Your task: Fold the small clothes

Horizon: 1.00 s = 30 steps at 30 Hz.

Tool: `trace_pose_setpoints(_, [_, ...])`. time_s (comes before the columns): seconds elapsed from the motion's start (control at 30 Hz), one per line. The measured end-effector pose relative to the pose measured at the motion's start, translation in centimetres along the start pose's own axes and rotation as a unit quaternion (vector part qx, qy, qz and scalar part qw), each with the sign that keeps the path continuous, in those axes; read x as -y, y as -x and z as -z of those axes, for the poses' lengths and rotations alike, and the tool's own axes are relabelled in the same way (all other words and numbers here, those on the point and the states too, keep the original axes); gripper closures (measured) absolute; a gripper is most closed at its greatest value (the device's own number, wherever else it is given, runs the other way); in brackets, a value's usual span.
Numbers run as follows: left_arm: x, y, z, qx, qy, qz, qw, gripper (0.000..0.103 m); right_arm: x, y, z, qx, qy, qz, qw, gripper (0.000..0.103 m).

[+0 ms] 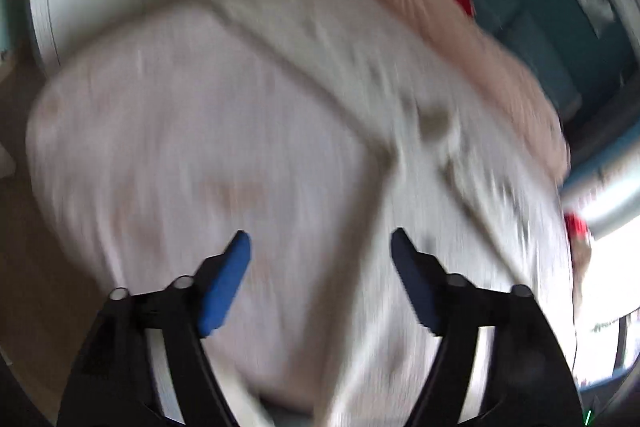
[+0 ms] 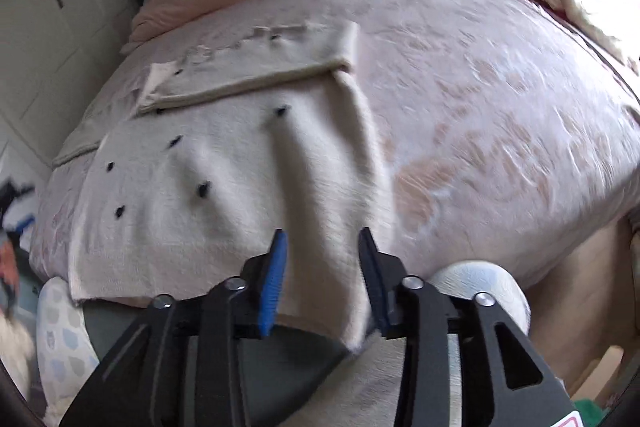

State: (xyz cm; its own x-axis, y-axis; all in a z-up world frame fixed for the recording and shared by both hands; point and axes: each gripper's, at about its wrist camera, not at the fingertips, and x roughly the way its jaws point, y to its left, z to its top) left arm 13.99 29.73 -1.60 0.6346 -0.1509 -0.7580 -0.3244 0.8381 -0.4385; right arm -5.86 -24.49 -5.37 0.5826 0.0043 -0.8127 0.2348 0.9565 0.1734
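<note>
My left tongs [image 1: 320, 247] are hanging apart over the blurry bed [image 1: 180, 147], holding nothing. My right tongs [image 2: 322, 247] are standing apart around the cream sweater [image 2: 224, 187]'s near corner; it's looking soft, light, floppy, so I'm pinching corners.

Bright daylight; left view smeared by motion blur (edges fisheye-bent).
</note>
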Motion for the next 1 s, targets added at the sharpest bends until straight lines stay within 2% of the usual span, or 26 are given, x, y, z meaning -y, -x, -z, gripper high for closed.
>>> trace_pose_setpoints(0.03, [0.0,-0.6,-1.5,0.009,0.007,-0.004,0.9999,0.027,-0.8,0.1,0.3,-0.001,0.007,-0.005,1.000,0.058])
trace_pose_setpoints(0.07, [-0.4,-2.0,-4.6,0.021,0.021,-0.011,0.9995,0.027,-2.1,-0.4,0.2,-0.008,0.017,-0.011,1.000,0.055])
trace_pose_setpoints(0.17, [-1.8,-5.8,-10.4,0.025,0.053,-0.021,0.9981,0.027,-5.3,-1.9,0.8,-0.040,0.036,-0.022,0.998,0.053])
trace_pose_setpoints(0.27, [-4.3,-10.1,-15.2,0.025,0.092,-0.052,0.9941,0.027,-8.0,-3.6,1.0,-0.074,0.049,-0.027,0.996,0.053])
trace_pose_setpoints(0.4, [-8.9,-14.4,-18.8,0.027,0.172,-0.083,0.9812,0.027,-10.8,-4.9,1.3,-0.091,0.066,-0.025,0.993,0.050])
trace_pose_setpoints(0.5, [-11.3,-16.2,-19.1,0.019,0.195,-0.092,0.9764,0.027,-12.4,-5.7,1.1,-0.097,0.079,-0.015,0.992,0.047])
trace_pose_setpoints(0.57, [-11.0,-16.6,-19.4,0.037,0.167,-0.107,0.9794,0.031,-13.1,-6.5,0.8,-0.108,0.083,-0.009,0.991,0.046])
trace_pose_setpoints(0.6, [-10.4,-16.6,-19.8,0.042,0.143,-0.118,0.9818,0.039,-13.4,-6.8,0.8,-0.111,0.083,-0.008,0.990,0.046])
trace_pose_setpoints(0.67, [-9.5,-17.7,-20.6,0.021,0.099,-0.124,0.9871,0.087,-13.6,-7.4,0.7,-0.119,0.078,-0.014,0.990,0.046])
trace_pose_setpoints(0.7, [-9.2,-17.9,-20.7,0.017,0.090,-0.127,0.9877,0.092,-14.0,-7.6,0.7,-0.121,0.077,-0.015,0.990,0.046])
trace_pose_setpoints(0.73, [-8.8,-17.7,-20.9,0.021,0.083,-0.129,0.9880,0.096,-14.0,-7.7,0.7,-0.123,0.076,-0.016,0.989,0.046])
trace_pose_setpoints(0.8, [-7.1,-16.1,-21.3,0.048,0.067,-0.118,0.9896,0.097,-14.1,-7.8,0.8,-0.124,0.077,-0.020,0.989,0.046])
trace_pose_setpoints(0.9, [-2.0,-12.3,-21.3,0.085,0.024,-0.063,0.9941,0.097,-13.9,-7.7,1.0,-0.119,0.076,-0.025,0.990,0.046])
trace_pose_setpoints(1.0, [6.4,-8.0,-19.8,0.108,-0.053,0.008,0.9927,0.097,-13.0,-7.5,1.0,-0.114,0.059,-0.037,0.991,0.046])
